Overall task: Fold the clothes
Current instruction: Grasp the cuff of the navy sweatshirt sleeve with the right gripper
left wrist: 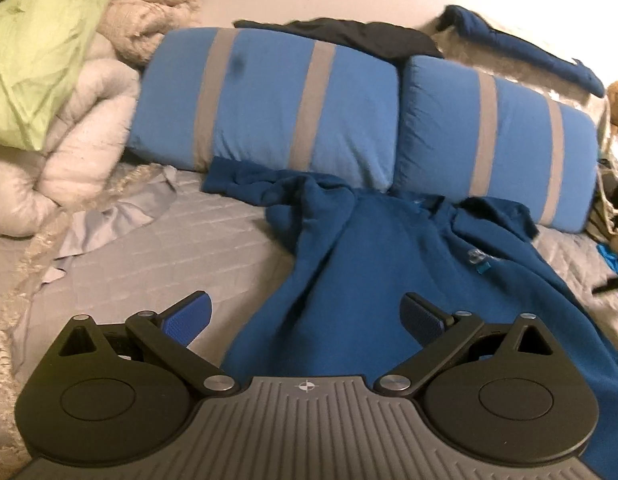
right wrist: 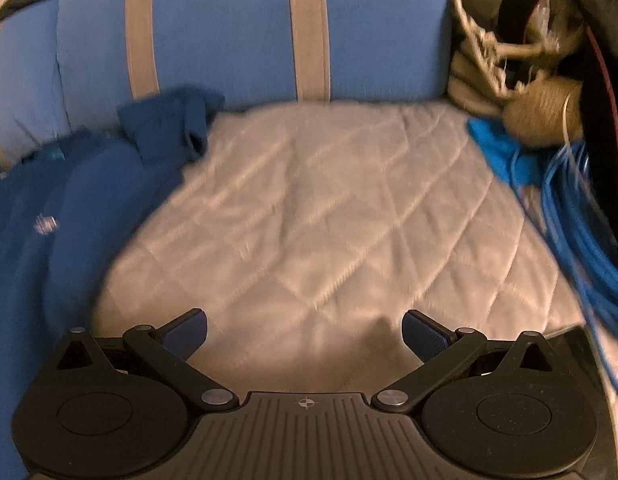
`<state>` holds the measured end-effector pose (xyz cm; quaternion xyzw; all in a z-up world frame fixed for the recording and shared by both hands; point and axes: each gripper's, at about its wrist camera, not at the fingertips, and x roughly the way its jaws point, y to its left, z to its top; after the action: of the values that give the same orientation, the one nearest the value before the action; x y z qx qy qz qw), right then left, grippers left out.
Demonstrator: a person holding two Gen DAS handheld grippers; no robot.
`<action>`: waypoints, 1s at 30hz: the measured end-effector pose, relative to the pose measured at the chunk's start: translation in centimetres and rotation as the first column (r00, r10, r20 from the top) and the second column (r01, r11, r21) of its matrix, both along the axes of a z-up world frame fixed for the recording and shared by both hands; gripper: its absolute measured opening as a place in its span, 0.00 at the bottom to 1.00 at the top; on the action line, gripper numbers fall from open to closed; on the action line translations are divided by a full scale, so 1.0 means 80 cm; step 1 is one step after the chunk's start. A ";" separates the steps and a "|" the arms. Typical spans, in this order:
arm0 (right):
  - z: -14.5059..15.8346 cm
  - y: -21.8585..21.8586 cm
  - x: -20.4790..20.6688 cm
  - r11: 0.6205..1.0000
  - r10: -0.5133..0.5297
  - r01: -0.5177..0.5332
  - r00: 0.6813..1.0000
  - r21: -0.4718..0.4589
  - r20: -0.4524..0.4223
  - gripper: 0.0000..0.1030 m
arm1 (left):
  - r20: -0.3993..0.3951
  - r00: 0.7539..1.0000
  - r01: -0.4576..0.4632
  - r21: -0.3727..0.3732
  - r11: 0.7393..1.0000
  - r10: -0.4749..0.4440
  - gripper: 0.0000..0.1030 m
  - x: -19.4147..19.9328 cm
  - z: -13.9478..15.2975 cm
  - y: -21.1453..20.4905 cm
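A dark blue sweatshirt [left wrist: 373,264] lies rumpled on the grey quilted bed [left wrist: 157,252], its top bunched against the pillows. My left gripper [left wrist: 305,316] hovers open just above its lower part, with nothing between the fingers. In the right wrist view the same sweatshirt [right wrist: 61,216] fills the left side, one sleeve [right wrist: 169,124] folded near the pillow. My right gripper [right wrist: 305,332] is open over bare quilt [right wrist: 329,216], to the right of the garment and apart from it.
Two light blue pillows with grey stripes [left wrist: 269,100] [right wrist: 249,28] line the far side. Piled blankets and a green cover [left wrist: 53,64] sit at left. Dark clothes [left wrist: 349,36] lie behind the pillows. Blue cable coils [right wrist: 581,208], a twine spool [right wrist: 541,116] and clutter crowd the right edge.
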<state>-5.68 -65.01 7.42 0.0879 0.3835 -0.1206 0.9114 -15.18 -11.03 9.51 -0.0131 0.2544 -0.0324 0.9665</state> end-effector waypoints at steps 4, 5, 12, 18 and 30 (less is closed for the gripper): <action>0.035 0.009 0.005 0.999 -0.025 0.026 0.998 -0.020 0.051 1.00 | -0.017 1.000 0.026 0.017 1.000 -0.025 1.00 0.001 -0.005 -0.008; 0.042 0.009 0.008 1.000 -0.031 0.031 0.997 -0.002 0.064 1.00 | -0.017 0.999 0.028 0.014 1.000 -0.027 1.00 0.001 -0.006 -0.008; 0.066 0.020 0.053 0.998 -0.012 0.004 0.992 0.065 0.122 0.95 | -0.053 0.998 0.029 -0.034 0.999 -0.031 1.00 0.010 -0.011 -0.003; 0.055 0.035 0.111 0.998 0.031 -0.037 0.992 0.042 0.125 0.73 | -0.067 0.997 0.038 -0.035 0.999 -0.040 1.00 0.013 -0.013 -0.006; 0.015 0.056 0.218 0.997 0.078 -0.078 0.993 -0.007 0.088 0.24 | -0.093 0.995 0.043 -0.049 0.998 -0.047 1.00 0.021 -0.017 -0.005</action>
<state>11.78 -60.50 8.61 0.0763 0.3459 -0.0815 0.9316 -13.51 -11.46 8.15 -0.0318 0.2991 -0.0594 0.9518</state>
